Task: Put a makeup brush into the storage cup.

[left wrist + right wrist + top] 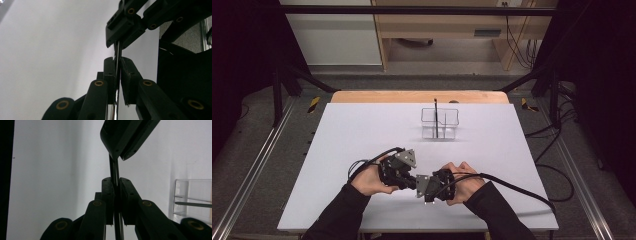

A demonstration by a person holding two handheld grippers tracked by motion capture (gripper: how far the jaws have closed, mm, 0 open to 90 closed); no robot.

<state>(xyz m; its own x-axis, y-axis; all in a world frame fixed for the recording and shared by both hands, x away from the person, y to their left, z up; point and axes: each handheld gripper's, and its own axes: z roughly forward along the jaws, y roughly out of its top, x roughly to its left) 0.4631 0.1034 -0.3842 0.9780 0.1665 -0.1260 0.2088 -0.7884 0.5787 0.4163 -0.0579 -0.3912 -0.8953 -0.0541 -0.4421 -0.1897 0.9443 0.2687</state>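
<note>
White table [362, 140], near edge: thin dark pen [117, 53] pinched by both grippers, left gripper [408, 179] and right gripper [419, 184] meeting tip to tip. Clear organizer [440, 123] beyond holds one pen already; this one seems mid-handling, not stowed.

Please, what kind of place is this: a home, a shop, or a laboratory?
Most likely a laboratory or recording workspace. A white table stands inside a black metal frame, loose cables trail over the grey floor, and a plain wooden bench stands behind.
</note>
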